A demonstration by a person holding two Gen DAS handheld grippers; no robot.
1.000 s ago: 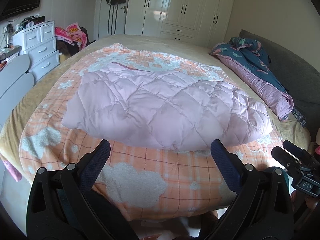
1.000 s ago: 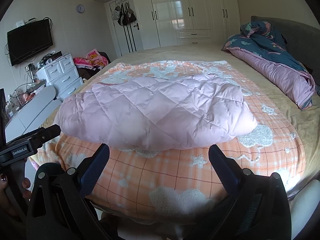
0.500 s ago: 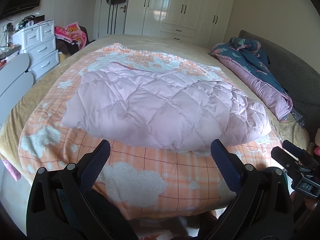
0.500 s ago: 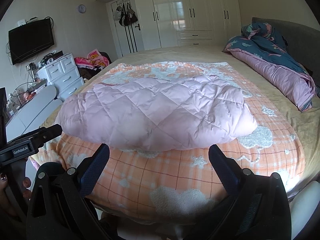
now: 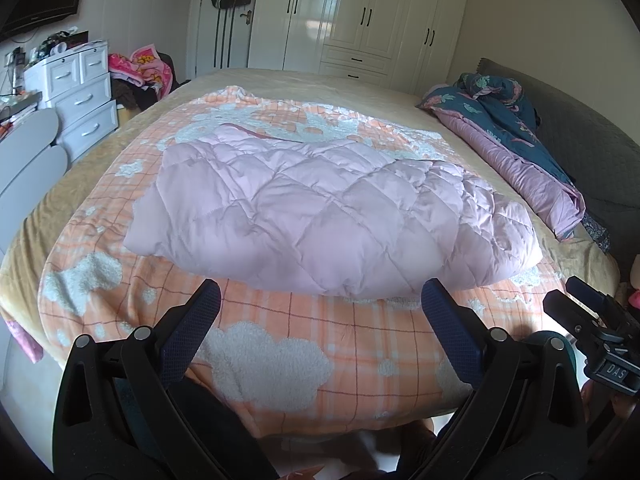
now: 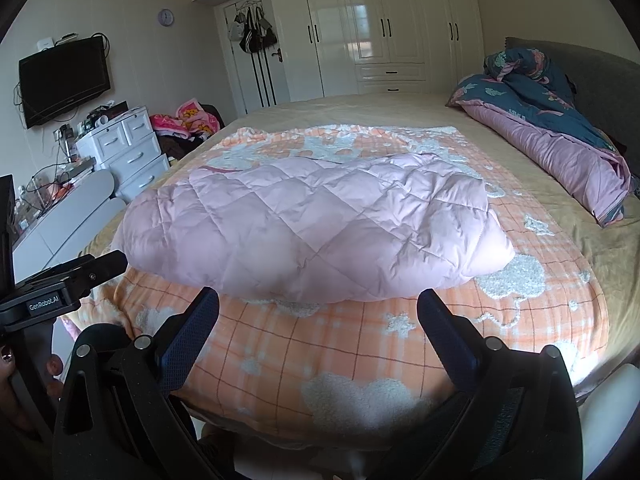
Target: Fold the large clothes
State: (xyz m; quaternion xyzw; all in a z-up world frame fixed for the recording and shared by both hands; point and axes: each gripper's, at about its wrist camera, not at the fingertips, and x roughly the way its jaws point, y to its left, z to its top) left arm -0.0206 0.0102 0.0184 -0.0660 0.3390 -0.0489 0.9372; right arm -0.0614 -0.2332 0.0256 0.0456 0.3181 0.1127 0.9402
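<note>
Here, pink quilted coat (image 5: 332, 216) folded on plaid-blanketed bed (image 5: 280, 336); both grippers spread, empty.

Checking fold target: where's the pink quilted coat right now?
In both wrist views the pink quilted coat lies folded mid-bed on the orange plaid blanket, just beyond both open grippers, with the blue floral duvet bunched to its right.

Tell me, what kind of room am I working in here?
A home bedroom, most likely: a wide bed with an orange checked blanket, white floor-to-ceiling wardrobes, and a white plastic drawer chest.
</note>
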